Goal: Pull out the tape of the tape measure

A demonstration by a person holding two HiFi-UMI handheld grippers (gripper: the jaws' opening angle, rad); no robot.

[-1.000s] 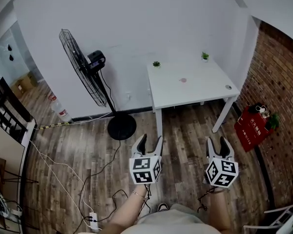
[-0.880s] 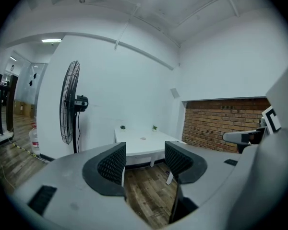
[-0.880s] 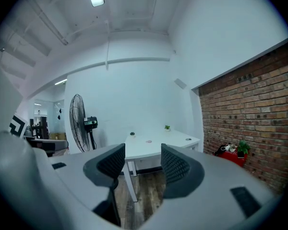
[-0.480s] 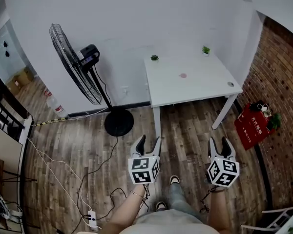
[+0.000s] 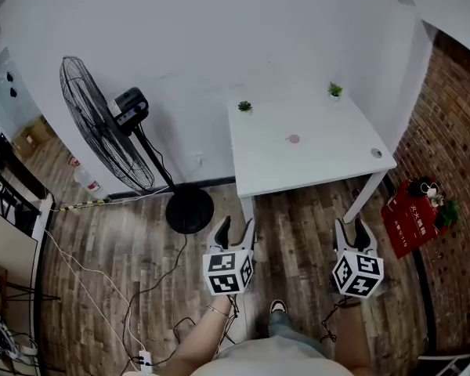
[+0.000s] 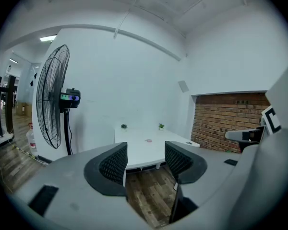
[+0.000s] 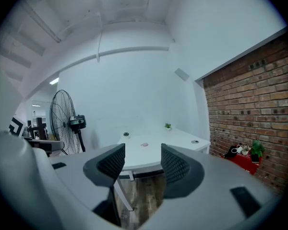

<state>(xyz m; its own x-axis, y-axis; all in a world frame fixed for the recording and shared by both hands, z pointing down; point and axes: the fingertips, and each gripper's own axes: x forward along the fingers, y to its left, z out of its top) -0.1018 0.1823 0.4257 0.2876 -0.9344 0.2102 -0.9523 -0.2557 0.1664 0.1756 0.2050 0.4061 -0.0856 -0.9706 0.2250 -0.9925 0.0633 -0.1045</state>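
The left claw [image 5: 236, 224] and right claw [image 5: 348, 223] are both wide open and empty above the wooden floor [image 5: 298, 210], aimed at the white worktop [image 5: 329, 159]. A small pink item [image 5: 293, 139] lies mid-worktop, well apart from both claws and too small to identify or to read its axis. Against the earlier frame, the worktop appears closer and the standing fan [image 5: 94, 124] sits further left.

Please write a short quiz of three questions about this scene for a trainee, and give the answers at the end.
1. True or false: the left tongs are shut on an object.
2. In the head view, what stands left of the white table? A) a pedestal fan B) a ladder C) a sofa
3. Fill in: ___ small potted plants stand on the table.

Key: 1 false; 2 A; 3 two.
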